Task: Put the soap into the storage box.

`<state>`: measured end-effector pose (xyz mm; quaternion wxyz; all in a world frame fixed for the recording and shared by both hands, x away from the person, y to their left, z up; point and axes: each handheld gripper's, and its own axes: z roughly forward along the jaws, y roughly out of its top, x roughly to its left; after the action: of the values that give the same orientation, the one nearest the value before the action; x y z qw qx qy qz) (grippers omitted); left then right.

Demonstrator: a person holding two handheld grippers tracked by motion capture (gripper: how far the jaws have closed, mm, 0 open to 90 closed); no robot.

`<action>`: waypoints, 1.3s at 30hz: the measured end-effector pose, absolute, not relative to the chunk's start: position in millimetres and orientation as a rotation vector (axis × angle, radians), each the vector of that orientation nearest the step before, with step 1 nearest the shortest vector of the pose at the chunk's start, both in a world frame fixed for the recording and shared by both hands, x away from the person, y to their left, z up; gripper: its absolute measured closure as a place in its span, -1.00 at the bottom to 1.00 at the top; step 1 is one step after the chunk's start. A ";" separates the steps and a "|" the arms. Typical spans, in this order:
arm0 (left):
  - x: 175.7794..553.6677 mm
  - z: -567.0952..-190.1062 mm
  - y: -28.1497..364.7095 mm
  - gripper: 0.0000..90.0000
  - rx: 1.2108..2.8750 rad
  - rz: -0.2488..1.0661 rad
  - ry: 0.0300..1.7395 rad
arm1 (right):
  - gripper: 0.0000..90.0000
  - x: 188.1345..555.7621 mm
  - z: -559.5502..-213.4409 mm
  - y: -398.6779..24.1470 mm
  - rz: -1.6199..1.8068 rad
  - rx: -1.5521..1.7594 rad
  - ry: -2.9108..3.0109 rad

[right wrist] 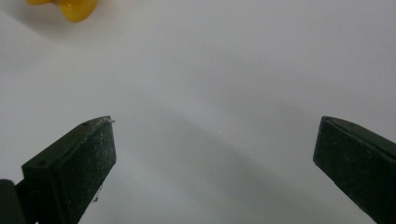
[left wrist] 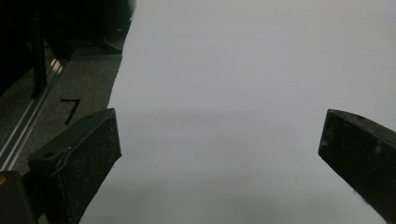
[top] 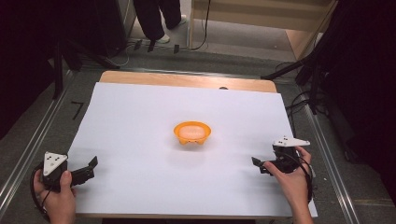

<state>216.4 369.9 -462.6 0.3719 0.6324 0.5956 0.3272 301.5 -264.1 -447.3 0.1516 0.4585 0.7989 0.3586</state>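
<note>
Open grippers [top: 88,168]; small orange bowl [top: 192,133]

1 orange bowl [top: 192,133], 2 claws, 1 white sheet [top: 140,140]

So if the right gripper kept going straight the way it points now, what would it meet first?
Probably nothing but the white sheet: the right gripper, jaws wide open, looks along bare paper. The orange bowl sits off to the upper left of its view, seemingly outside that line, though depth is uncertain.
</note>
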 end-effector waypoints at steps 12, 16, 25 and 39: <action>216.5 -462.6 369.6 -1.00 1.623 0.841 1.527 | -1.00 276.5 -460.2 -287.7 1.061 1.375 2.198; 216.6 -462.6 369.7 -1.00 1.623 0.839 1.528 | -1.00 268.9 -463.6 -293.5 1.074 1.385 2.166; 216.3 -462.6 369.8 -1.00 1.619 0.840 1.525 | -1.00 252.0 -472.5 -310.0 1.090 1.415 2.085; 216.2 -462.7 370.2 -1.00 1.611 0.841 1.528 | -1.00 224.0 -483.7 -337.0 1.162 1.449 1.950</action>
<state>216.2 370.2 -462.7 0.3742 0.6292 0.5968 0.3284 224.0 -337.0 -483.7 0.2225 0.5246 0.7060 0.4206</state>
